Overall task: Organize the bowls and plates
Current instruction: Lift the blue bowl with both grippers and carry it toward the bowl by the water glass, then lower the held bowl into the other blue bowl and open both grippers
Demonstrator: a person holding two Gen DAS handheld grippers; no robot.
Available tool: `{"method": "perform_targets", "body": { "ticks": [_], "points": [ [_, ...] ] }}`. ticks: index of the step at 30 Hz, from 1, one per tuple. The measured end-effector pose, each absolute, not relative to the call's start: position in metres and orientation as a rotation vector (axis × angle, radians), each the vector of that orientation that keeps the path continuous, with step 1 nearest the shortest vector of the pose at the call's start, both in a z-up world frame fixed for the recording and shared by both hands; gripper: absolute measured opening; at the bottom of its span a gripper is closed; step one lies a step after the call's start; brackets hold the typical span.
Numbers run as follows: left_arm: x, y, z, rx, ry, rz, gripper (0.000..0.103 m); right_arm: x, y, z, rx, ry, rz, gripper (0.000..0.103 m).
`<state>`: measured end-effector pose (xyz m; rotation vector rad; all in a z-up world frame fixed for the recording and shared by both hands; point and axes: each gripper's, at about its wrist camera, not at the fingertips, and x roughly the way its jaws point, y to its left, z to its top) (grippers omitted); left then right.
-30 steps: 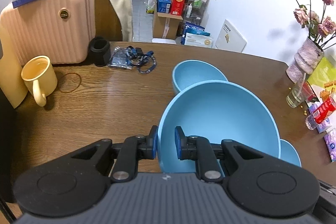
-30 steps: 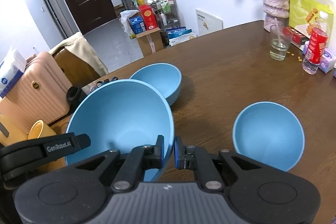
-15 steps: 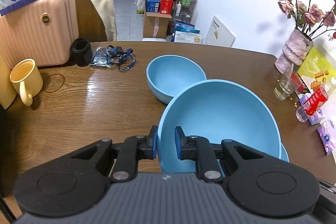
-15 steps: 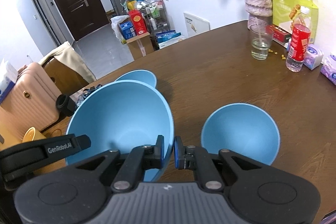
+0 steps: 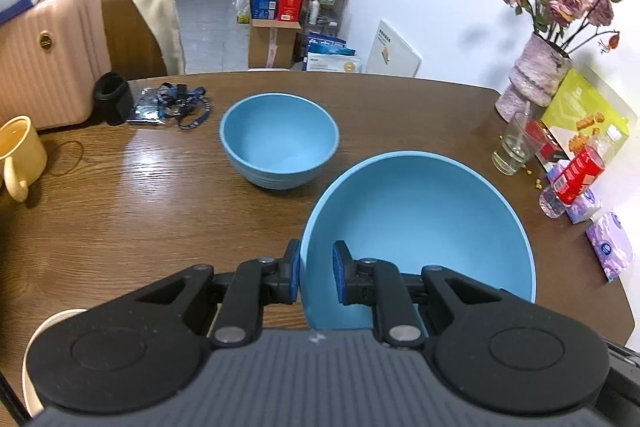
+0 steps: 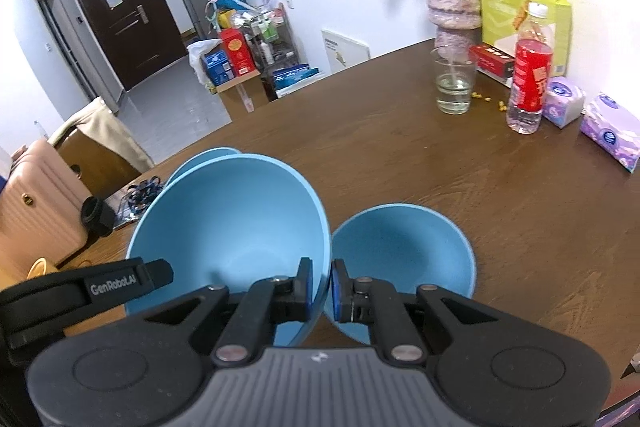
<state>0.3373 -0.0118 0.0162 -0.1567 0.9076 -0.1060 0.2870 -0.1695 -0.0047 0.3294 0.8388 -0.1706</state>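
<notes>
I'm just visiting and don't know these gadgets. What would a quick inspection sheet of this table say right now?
Surface: brown wooden table, glossy.
Job's things: large blue bowl held at its rim from both sides; a smaller blue bowl beyond it; another small bowl to its right.
Clutter: yellow mug, glass, red-labelled bottle, tissue packs, vase of dried roses, lanyard.
Grippers: left gripper and right gripper both clamp the large bowl's rim.
Cables: nothing seen.
Surroundings: pink suitcase, chair with cloth, boxes on the floor, dark door.
</notes>
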Motion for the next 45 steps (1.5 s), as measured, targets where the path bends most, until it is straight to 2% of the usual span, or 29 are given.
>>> {"method": "perform_targets", "body": {
  "ticks": [25,45],
  "points": [
    [0.361,-0.099,-0.019,-0.134,0.967,-0.201,0.017,0.290,-0.248,-0.033,0.344,0.875,-0.283,0.009],
    [0.371,-0.134,-0.056,-0.003,1.000,-0.200,0.017,0.307,-0.256,-0.068,0.218,0.931,-0.309,0.009]
  ]
}}
